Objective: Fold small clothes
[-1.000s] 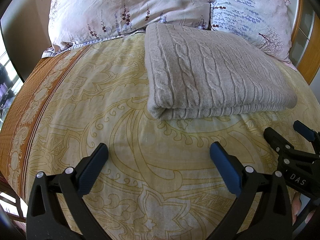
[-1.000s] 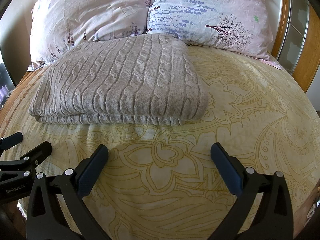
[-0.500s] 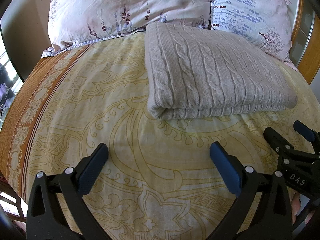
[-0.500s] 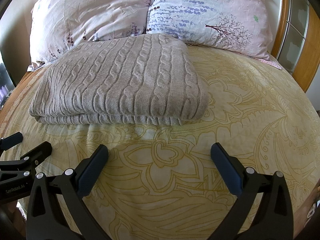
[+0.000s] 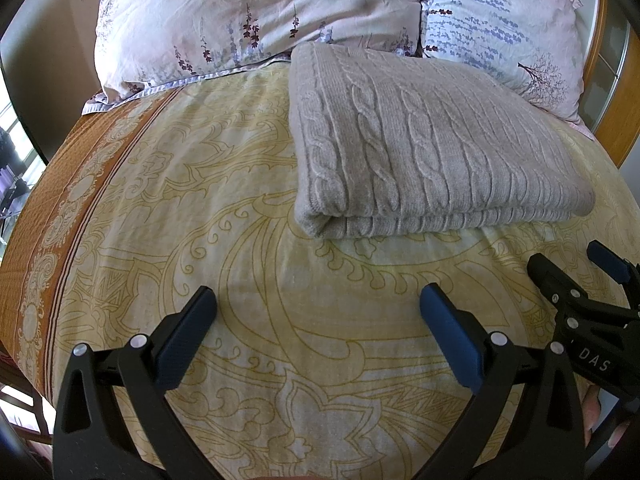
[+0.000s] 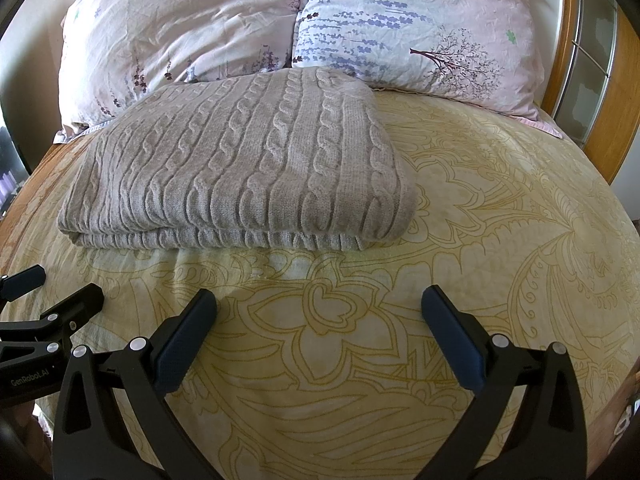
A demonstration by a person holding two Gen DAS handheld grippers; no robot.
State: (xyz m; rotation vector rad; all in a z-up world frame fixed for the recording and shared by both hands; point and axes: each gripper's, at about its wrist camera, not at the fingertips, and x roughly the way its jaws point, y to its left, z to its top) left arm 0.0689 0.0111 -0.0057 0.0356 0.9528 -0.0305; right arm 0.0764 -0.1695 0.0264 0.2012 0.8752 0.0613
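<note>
Grey knit sweater (image 5: 432, 160) folded at frame centre, both grippers (image 5: 316, 312) (image 6: 318, 316) low in frame, jaws wide, empty: keep clear, avoid disturbing fold.

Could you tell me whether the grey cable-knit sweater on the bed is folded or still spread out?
Folded. The grey cable-knit sweater lies as a compact rectangle, with stacked layers visible along its near edge, on the yellow bedspread.

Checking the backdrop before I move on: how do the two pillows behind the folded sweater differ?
The left pillow is plain pale pink with sparse dark flower sprigs along its lower edge; the right pillow has a whitish panel with rows of lavender and a bare tree. The grey cable-knit sweater butts mostly against the left pillow, only its corner meeting the right. Both lean at the headboard, side by side.
</note>
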